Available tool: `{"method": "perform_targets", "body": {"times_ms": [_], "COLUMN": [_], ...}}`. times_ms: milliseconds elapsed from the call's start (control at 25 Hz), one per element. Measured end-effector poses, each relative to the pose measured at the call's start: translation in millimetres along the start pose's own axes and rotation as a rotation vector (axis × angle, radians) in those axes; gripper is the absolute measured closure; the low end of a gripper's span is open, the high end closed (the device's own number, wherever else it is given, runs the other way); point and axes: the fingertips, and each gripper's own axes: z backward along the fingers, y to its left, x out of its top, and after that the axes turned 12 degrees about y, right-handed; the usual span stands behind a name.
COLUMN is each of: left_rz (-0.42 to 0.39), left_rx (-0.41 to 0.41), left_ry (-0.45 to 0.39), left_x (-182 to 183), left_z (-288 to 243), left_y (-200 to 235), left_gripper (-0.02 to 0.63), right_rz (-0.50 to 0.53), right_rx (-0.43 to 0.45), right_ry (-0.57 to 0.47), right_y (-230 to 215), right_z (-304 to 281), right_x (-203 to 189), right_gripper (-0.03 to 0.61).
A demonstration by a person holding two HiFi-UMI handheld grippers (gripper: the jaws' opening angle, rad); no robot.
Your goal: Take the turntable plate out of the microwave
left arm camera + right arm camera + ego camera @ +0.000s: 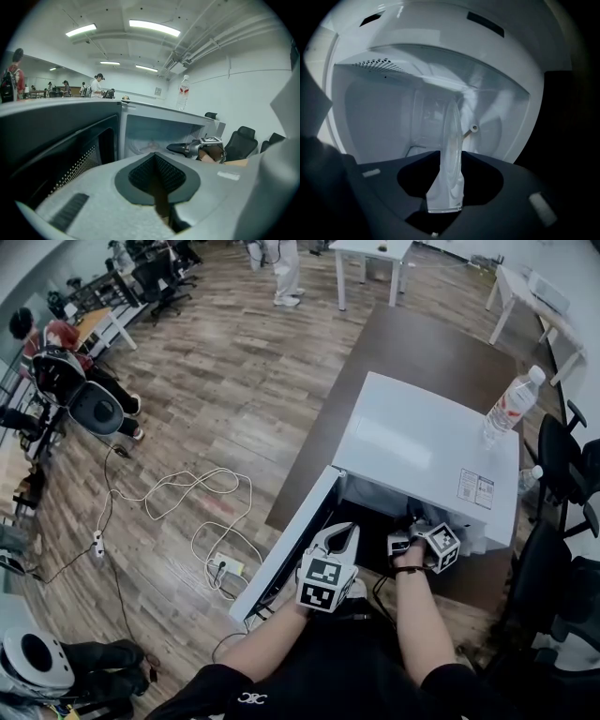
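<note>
Fingers (501, 190) of right gripper (446, 176) clamped on glass turntable plate (451, 136) rim, plate seen edge-on inside microwave (424, 442) cavity, left gripper (156, 164) fingers pressed together, empty, near open door (279, 557).

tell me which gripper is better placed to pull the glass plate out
Right. The right gripper is closed on the rim of the turntable plate inside the microwave; the left gripper is shut, empty, outside by the open door.

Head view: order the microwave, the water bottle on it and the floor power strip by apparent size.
1. microwave
2. water bottle
3. power strip, though it lies farther from the camera
</note>
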Motion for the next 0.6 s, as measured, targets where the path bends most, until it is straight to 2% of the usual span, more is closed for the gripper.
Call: {"method": "perform_targets", "body": {"times_ms": [200, 600], "left_rz": [0.001, -0.03], "left_rx": [0.003, 0.01], "left_ry": [0.008, 0.037], "left_x": [-2.7, -5.1], "left_z": [-1.7, -1.6], "left_y": [0.6, -7.6], "left_gripper": [0.606, 0.606], "right_rz": [0.039, 0.035], "right_rx": [0.049, 0.049], "right_ry": [0.038, 0.038], "right_y": [7.8, 15.9], "right_z": [-9.1, -32.6], "right_x": [-6.0, -3.8], "right_gripper": [0.439, 0.461]}}
